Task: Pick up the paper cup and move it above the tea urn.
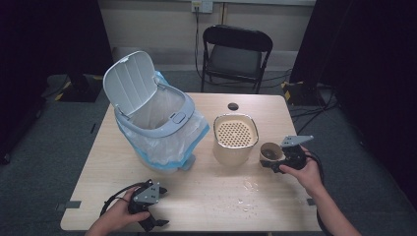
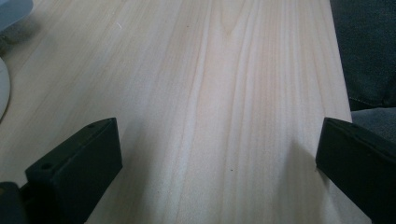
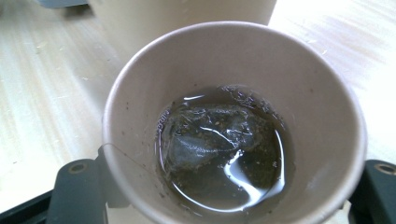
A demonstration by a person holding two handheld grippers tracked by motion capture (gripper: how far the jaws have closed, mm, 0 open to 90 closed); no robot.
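High view: right gripper at 4 o'clock on the worktop, fingers pinching cup.
Cup: holds dark liquid, teabag.
Left gripper: 7 o'clock, fingers spread.

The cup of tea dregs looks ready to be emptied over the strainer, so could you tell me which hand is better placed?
Right. Its claw is shut on the cup beside the strainer. The left claw is open at the near table edge, far away.
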